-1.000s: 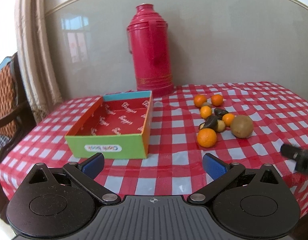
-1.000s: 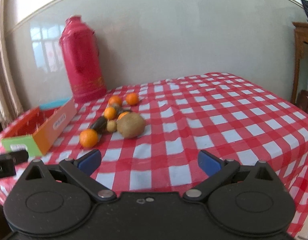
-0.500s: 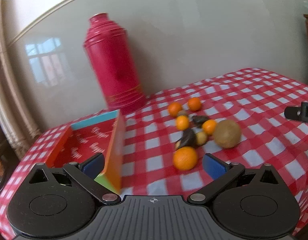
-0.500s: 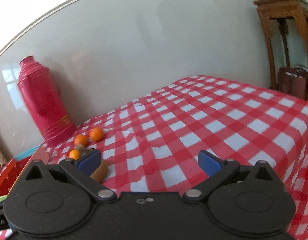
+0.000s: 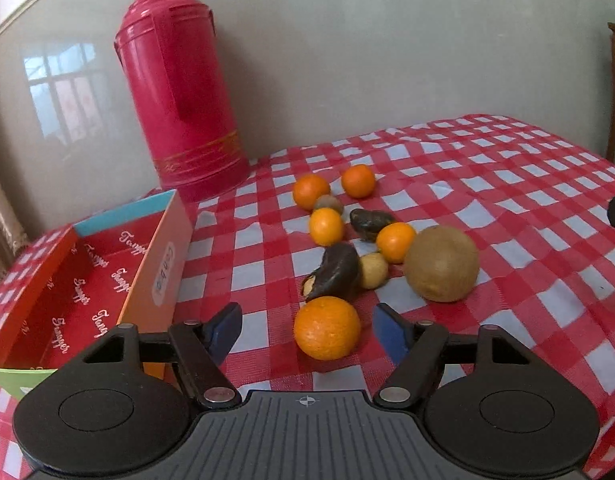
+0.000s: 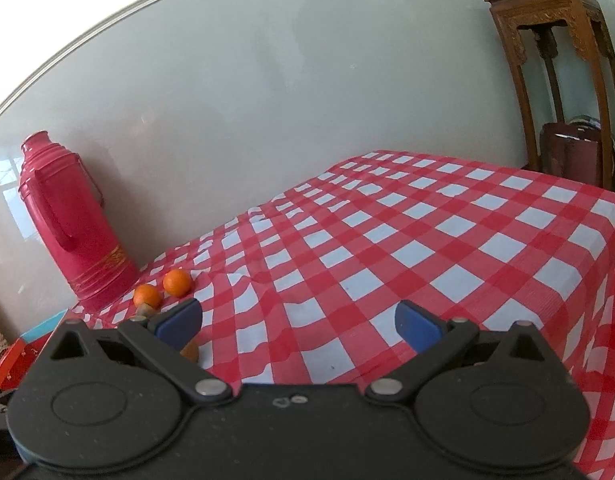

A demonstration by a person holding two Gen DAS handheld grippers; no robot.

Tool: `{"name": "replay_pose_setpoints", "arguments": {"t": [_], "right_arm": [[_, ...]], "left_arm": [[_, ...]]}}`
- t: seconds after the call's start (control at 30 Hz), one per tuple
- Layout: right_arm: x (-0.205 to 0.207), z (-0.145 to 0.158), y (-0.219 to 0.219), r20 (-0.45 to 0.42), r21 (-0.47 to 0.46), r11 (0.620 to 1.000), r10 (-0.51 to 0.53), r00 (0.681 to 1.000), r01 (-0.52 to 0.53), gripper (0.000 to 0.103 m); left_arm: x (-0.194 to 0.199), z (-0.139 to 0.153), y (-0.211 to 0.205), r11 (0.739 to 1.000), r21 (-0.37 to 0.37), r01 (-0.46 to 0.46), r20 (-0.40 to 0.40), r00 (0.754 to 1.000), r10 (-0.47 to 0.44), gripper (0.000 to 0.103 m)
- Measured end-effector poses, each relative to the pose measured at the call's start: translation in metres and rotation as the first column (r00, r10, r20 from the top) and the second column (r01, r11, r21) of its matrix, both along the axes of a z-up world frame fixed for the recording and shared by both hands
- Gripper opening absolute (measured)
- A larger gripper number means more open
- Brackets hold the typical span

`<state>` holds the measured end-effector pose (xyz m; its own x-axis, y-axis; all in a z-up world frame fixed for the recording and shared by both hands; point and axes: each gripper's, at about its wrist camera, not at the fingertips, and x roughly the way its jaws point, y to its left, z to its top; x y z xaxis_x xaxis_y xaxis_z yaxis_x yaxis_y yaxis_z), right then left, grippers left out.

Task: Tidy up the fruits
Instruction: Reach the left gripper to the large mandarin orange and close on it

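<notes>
Nearest to me, my left claw (image 5: 307, 330) is closing, with the big orange (image 5: 326, 333) sitting between its blue pads (image 5: 389, 332); I see gaps on both sides, so nothing is gripped. My right claw (image 6: 298, 322) stands wide open over bare cloth (image 6: 407, 240) and holds nothing. Just left of the left claw lies the open box (image 5: 87, 280), red inside, with nothing in it that I can see. Just past the big orange on the desk (image 5: 507, 200) the rest of the fruit is heaped close together: a dark curved piece (image 5: 335, 270) touching a small yellowish fruit (image 5: 373, 270), then a large round brown fruit (image 5: 441, 264) to the right, with an orange (image 5: 395, 242) beside it. Farther on lie another orange (image 5: 326, 226), a second dark piece (image 5: 369, 222) and a small brown fruit (image 5: 328, 204), and behind these two more oranges (image 5: 311, 191) side by side. At the back, against the wall, a red flask (image 5: 179, 88) stands upright. In the right wrist view a wooden stand (image 6: 555, 60) rises beyond the desk's far corner.
</notes>
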<state>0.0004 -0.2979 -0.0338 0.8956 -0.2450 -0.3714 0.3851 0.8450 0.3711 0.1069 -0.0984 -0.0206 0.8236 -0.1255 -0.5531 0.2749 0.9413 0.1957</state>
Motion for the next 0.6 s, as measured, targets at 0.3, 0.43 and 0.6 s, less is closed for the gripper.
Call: {"name": "replay_pose_setpoints", "arguments": {"t": [0.3,0.43,0.6], "right_arm": [[0.007,-0.001,0.009,-0.020,-0.035,0.999,0.037,0.999,-0.037,0.097],[0.007,-0.001,0.009,-0.023,-0.036,0.999,0.034,0.999,-0.035,0.097],[0.008,-0.001,0.007,-0.025,-0.031,0.999,0.029,0.999,-0.030,0.097]], "left_arm": [[0.009,-0.012,0.000,0.999,-0.032,0.015,-0.036,0.999,-0.016,0.073],[0.009,-0.015,-0.002,0.998,-0.046,0.032,-0.040,0.999,-0.033,0.047],[0.010,-0.018,0.000,0.998,-0.064,0.025,-0.060,0.998,-0.029,0.040]]}}
